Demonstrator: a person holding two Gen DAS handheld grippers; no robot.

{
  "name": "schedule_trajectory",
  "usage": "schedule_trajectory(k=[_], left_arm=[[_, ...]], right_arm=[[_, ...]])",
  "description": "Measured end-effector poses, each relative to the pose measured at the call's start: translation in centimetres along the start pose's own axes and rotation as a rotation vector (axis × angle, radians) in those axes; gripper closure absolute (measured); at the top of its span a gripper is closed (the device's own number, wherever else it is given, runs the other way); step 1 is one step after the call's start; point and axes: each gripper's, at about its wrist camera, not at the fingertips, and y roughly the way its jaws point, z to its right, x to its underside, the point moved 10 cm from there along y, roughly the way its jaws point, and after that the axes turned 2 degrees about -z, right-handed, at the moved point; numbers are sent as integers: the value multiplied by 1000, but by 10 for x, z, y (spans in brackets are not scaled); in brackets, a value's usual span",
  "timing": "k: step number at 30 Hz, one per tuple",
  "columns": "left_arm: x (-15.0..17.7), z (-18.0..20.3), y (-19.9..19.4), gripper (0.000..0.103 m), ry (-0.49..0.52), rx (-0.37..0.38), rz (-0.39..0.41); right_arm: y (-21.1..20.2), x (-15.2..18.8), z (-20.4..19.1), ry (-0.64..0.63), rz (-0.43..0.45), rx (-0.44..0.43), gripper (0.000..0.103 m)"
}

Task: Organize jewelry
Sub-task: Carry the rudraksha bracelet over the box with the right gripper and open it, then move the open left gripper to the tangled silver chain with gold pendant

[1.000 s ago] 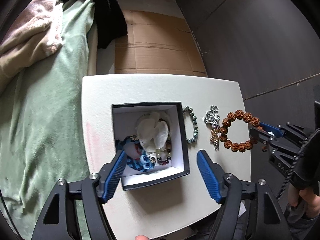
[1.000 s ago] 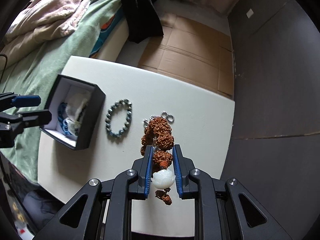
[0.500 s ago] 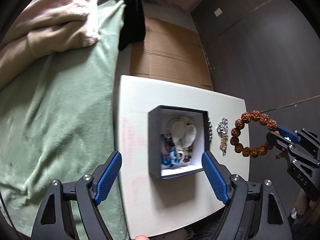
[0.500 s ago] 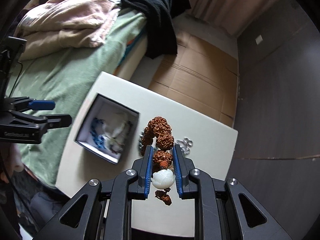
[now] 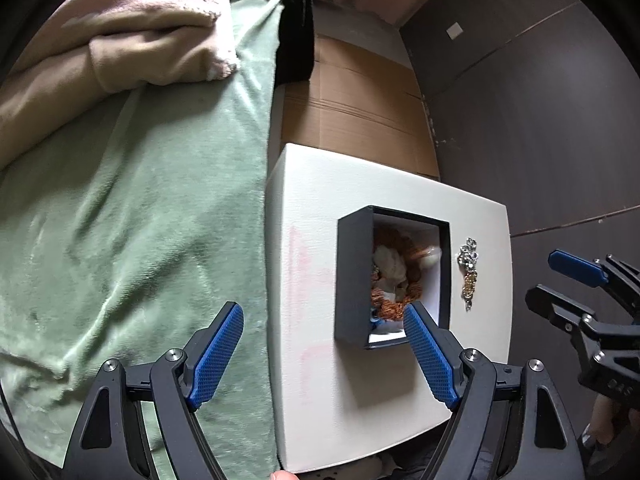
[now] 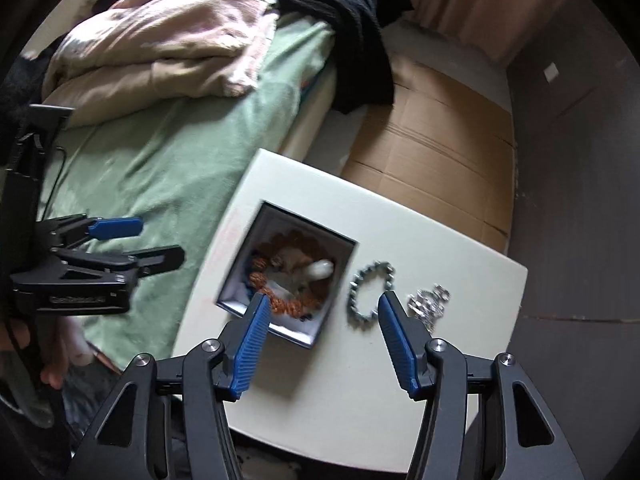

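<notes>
The jewelry is split between two places: a brown bead bracelet (image 6: 294, 280) with a white bead lies in the dark box (image 6: 320, 334) on top of other pieces, while a grey-green bead bracelet (image 6: 366, 292) and a silver chain (image 6: 430, 302) lie loose on the white surface (image 6: 440, 380) just beside the box. The right gripper (image 6: 320, 344) hangs above the box's near corner with its blue pads spread wide and nothing between them; the left gripper (image 5: 322, 354) is likewise released and empty, off to the bed side of the surface. The likely trouble from here is with the two loose pieces. The chain is thin and limp, so a pinch that comes down off-centre could catch only a link or two and let it slip, or drag it toward the surface's edge, which is not far off. The grey-green bracelet sits close to the box wall, so a finger coming down there may strike the rim and shove or tip the light box. The box already looks well filled; another piece dropped carelessly could land on the heap and spill over the wall. The right view is blurred, so exact positions are uncertain.
</notes>
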Motion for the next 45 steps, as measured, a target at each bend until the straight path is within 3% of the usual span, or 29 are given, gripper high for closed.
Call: schedule_trajectory(k=[4,15,38,40,42,45], left_arm=[[-1,17,8,20,23,13,-11],[-3,84,36,20,138,24,-54],[4,196,100,20,371,-19,-99],[6,202,107,23,384,-20,-105],[9,207,116,36,386,-23,-117],[11,214,129,44,385,-31,-133]], right_arm=[[11,16,28,36,-35,40,48],[33,59,97,142,-83,49,47],[62,146,200,337,-58,15,47],[65,152,205,346,-57,14,47],[67,158,210,358,-57,5,47],[70,168,213,380,-50,-38,47]])
